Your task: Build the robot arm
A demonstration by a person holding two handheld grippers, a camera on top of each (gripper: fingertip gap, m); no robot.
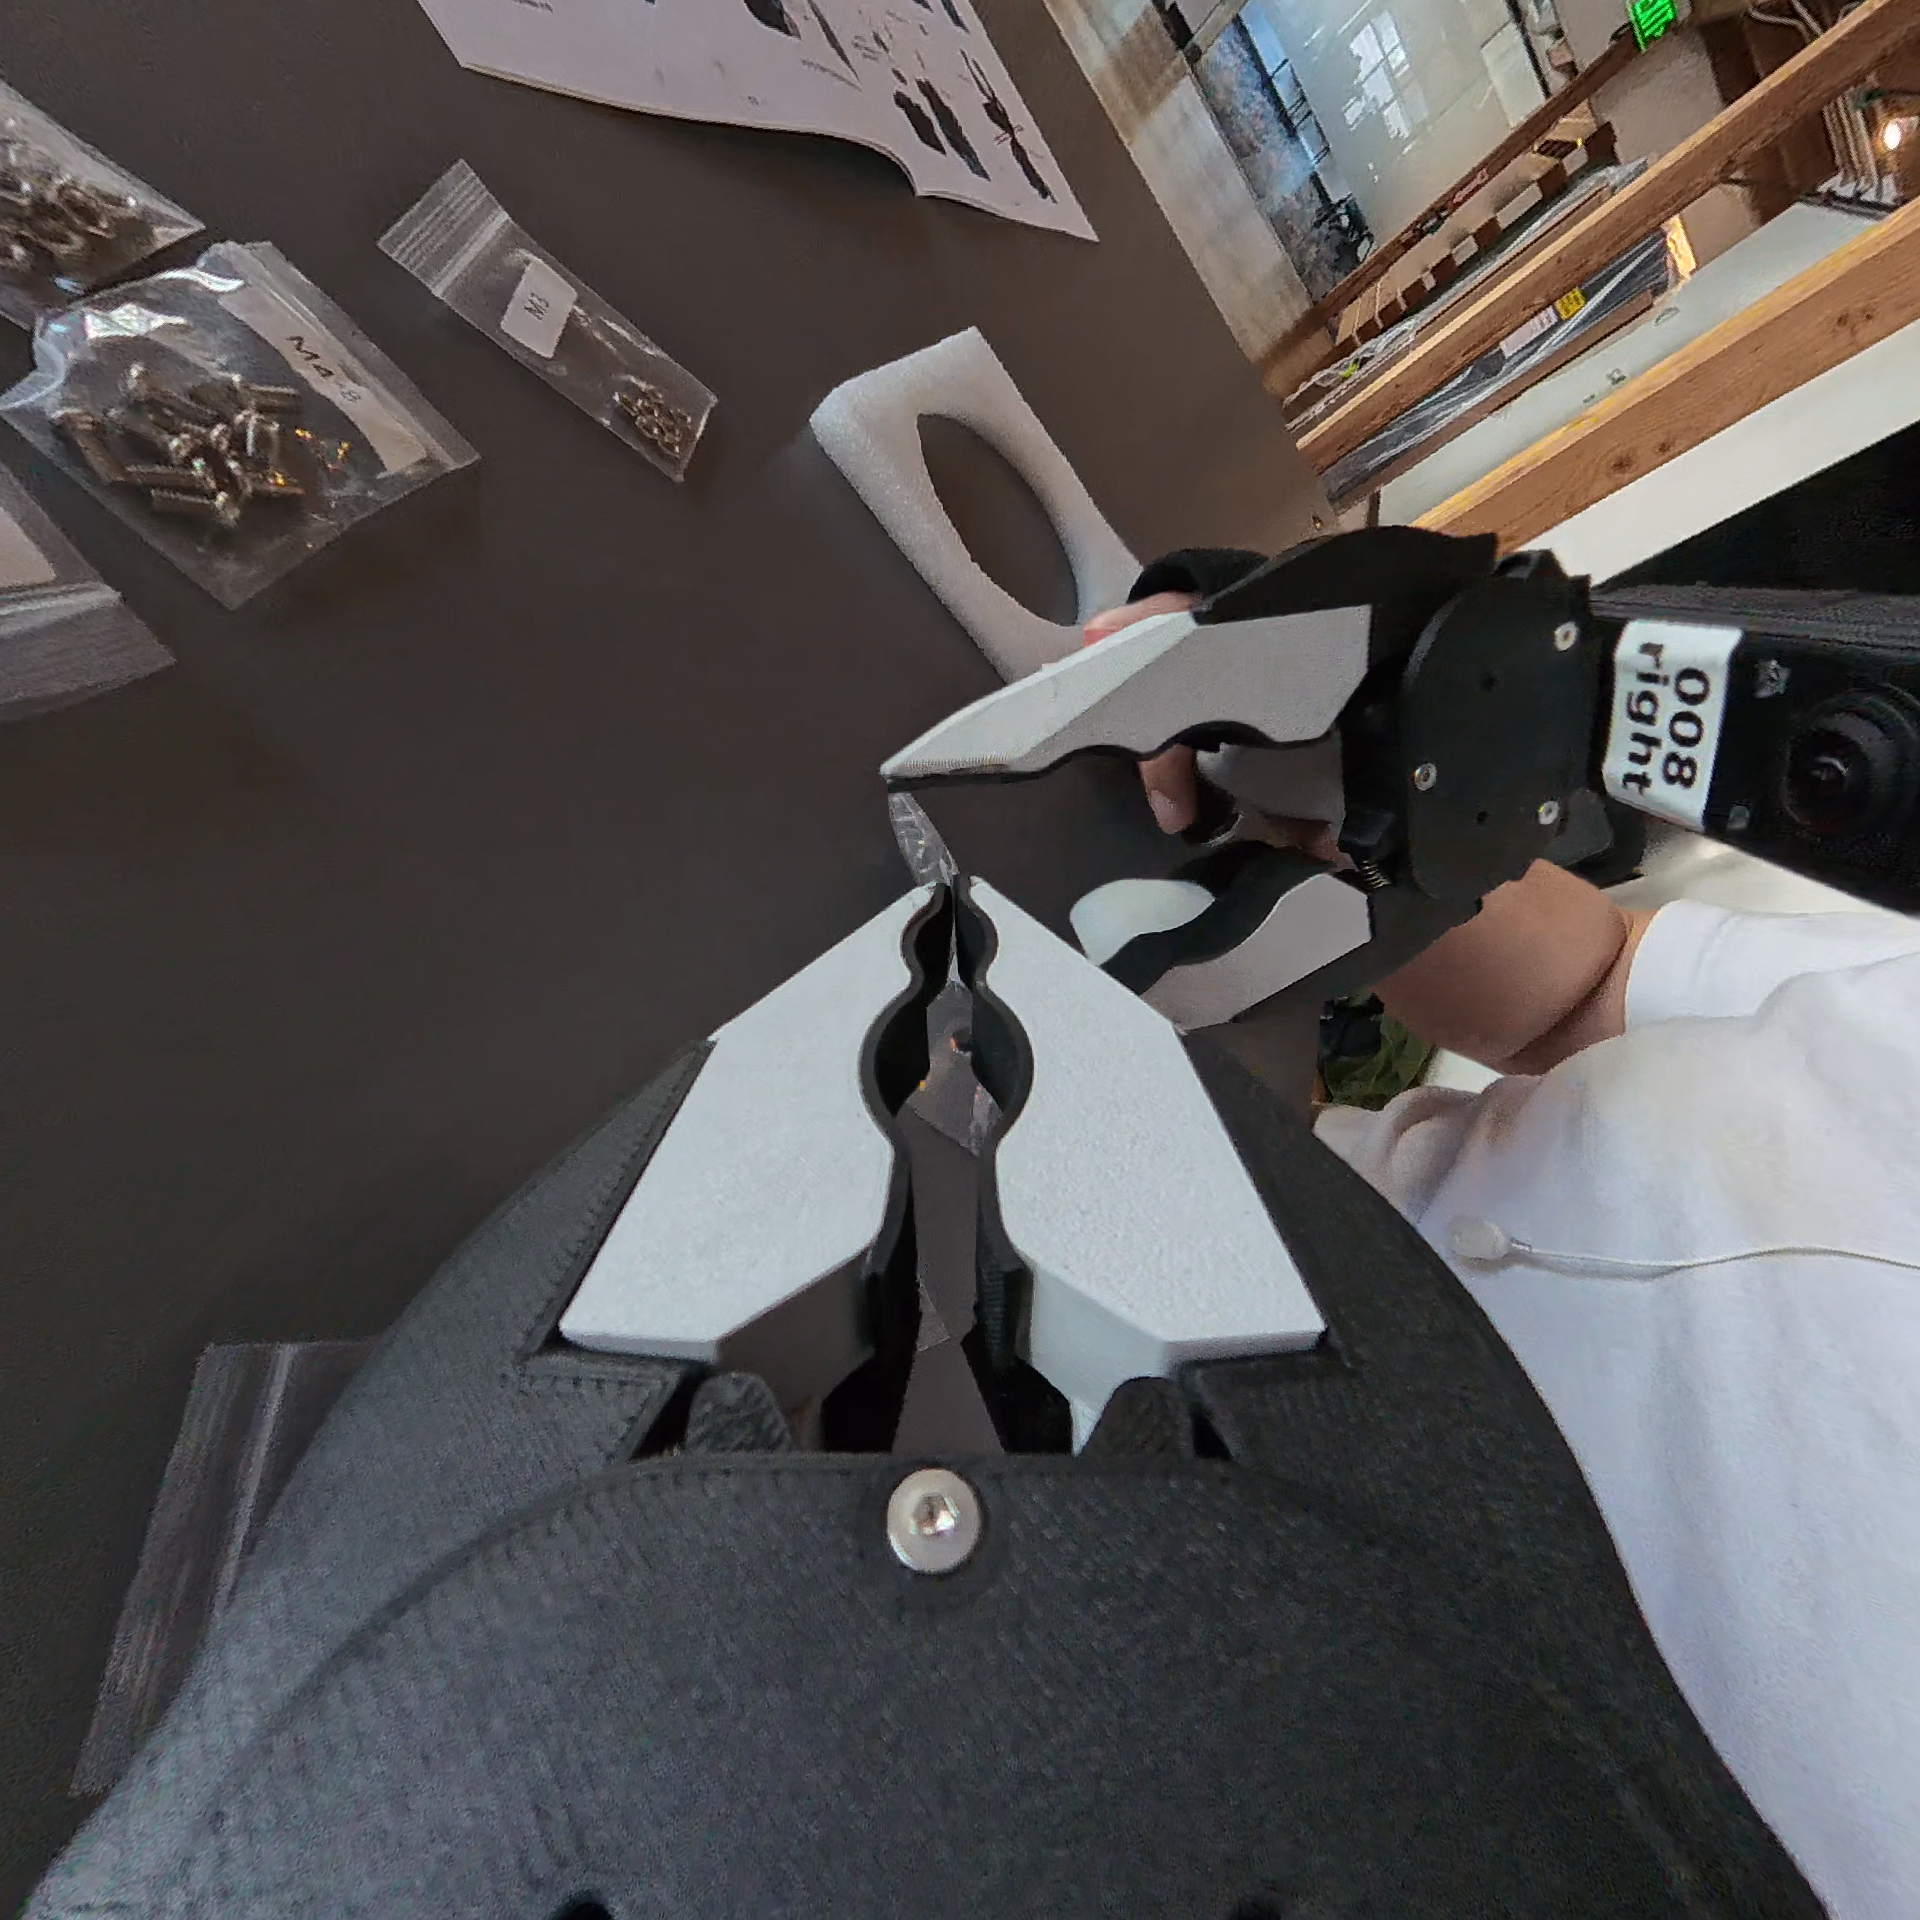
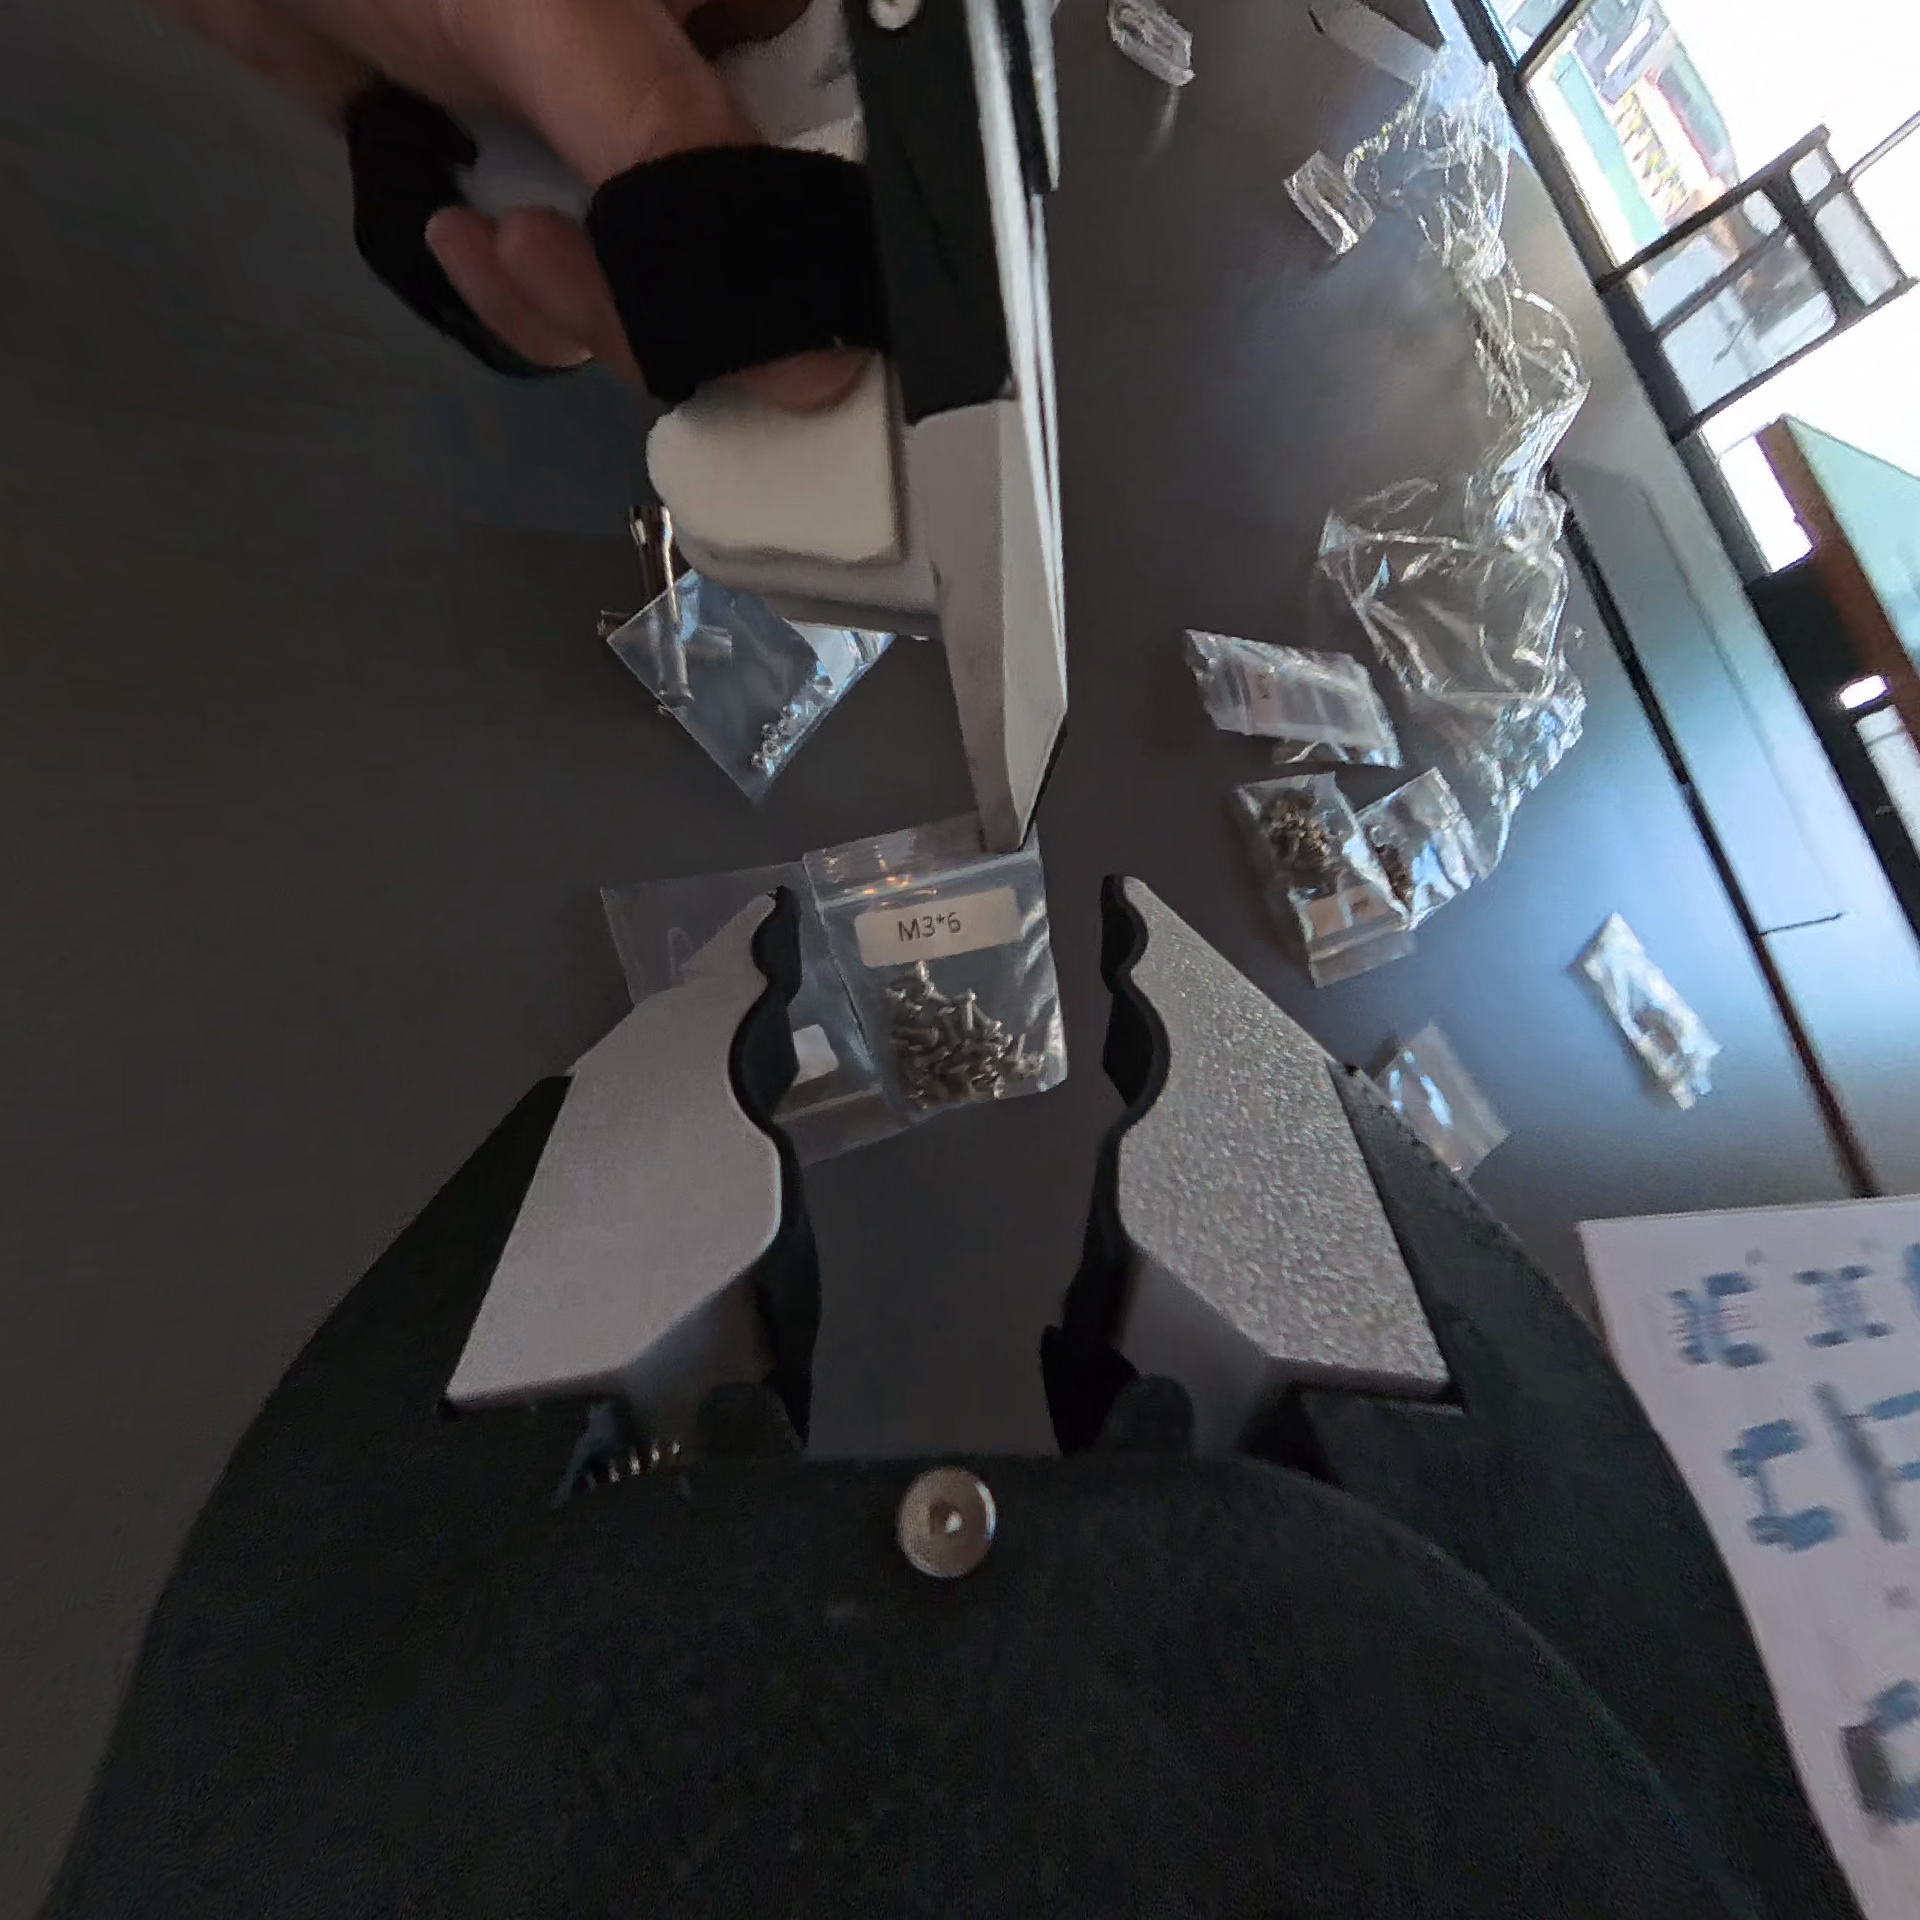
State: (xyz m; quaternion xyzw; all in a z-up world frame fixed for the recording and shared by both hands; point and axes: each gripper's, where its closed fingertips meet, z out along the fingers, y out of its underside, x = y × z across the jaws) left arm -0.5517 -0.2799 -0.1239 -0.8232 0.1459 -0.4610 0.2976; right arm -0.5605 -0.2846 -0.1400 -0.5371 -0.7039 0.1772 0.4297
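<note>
My left gripper [image 1: 951,894] is shut on a small clear plastic bag [image 1: 920,836]; a crinkled bit of the bag pokes out past the tips. In the right wrist view the left gripper [image 2: 1013,810] comes down from above and pinches the top edge of this bag [image 2: 935,997], which has a white label and holds several small silver screws. My right gripper [image 2: 945,904] is open and empty, with a finger on each side of the hanging bag, apart from it. In the left wrist view the right gripper [image 1: 1013,862] stands open just past the left fingertips.
On the dark table [image 1: 416,831] lie other screw bags [image 1: 208,426] [image 1: 551,322], a white foam piece with an oval hole [image 1: 904,457] and printed paper [image 1: 779,73]. The right wrist view shows crumpled clear plastic [image 2: 1455,520], more bags [image 2: 1320,852] and a printed sheet [image 2: 1766,1455]. Only a small space, under 4 cm, lies between the two pairs of fingers.
</note>
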